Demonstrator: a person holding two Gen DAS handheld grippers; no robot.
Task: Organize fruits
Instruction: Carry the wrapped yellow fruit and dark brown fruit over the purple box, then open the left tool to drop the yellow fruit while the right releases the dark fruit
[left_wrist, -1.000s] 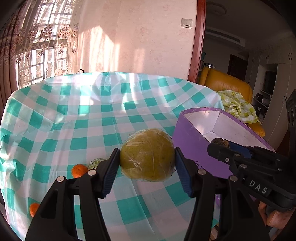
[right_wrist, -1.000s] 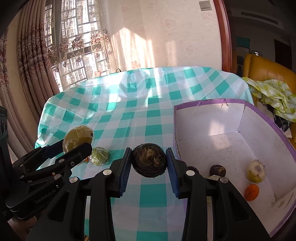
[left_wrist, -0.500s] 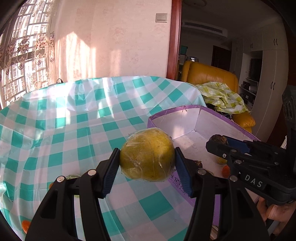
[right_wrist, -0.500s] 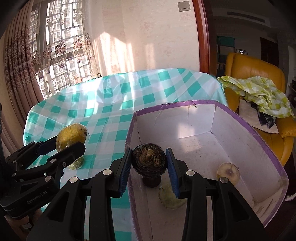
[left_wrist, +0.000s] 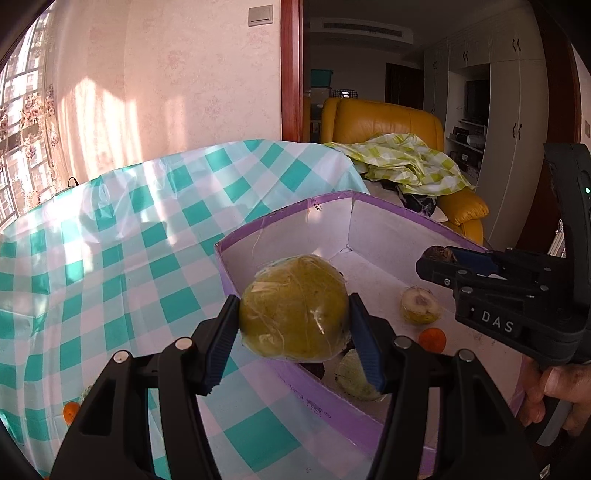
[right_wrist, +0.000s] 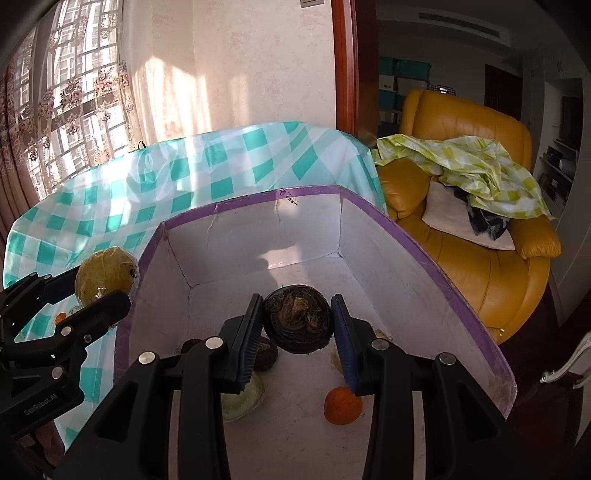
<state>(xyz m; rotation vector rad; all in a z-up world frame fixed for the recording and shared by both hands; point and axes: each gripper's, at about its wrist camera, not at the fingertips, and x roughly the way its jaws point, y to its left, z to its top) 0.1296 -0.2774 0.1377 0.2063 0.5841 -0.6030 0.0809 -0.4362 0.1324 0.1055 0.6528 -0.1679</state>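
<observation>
My left gripper (left_wrist: 293, 321) is shut on a large yellow-green fruit wrapped in clear film (left_wrist: 293, 314), held over the near wall of the purple box (left_wrist: 332, 410). From the right wrist view that fruit (right_wrist: 105, 277) shows just outside the box's left wall. My right gripper (right_wrist: 297, 325) is shut on a dark brown round fruit (right_wrist: 297, 319), above the white floor of the box (right_wrist: 417, 266). In the box lie an orange (right_wrist: 341, 404), a pale wrapped fruit (right_wrist: 242, 400) and a dark fruit (right_wrist: 266, 354). The right gripper (left_wrist: 439, 260) appears at the right of the left view.
The table wears a teal and white checked cloth (left_wrist: 129, 258). An orange (left_wrist: 71, 411) lies on it at the lower left. A yellow armchair (right_wrist: 480, 206) with a green checked cloth stands just past the box. A hand (left_wrist: 554, 391) holds the right gripper's handle.
Both grippers have swung right with their fruit. The dark fruit went from over the cloth to inside the box; the wrapped fruit went from mid-table to the box's near wall.
</observation>
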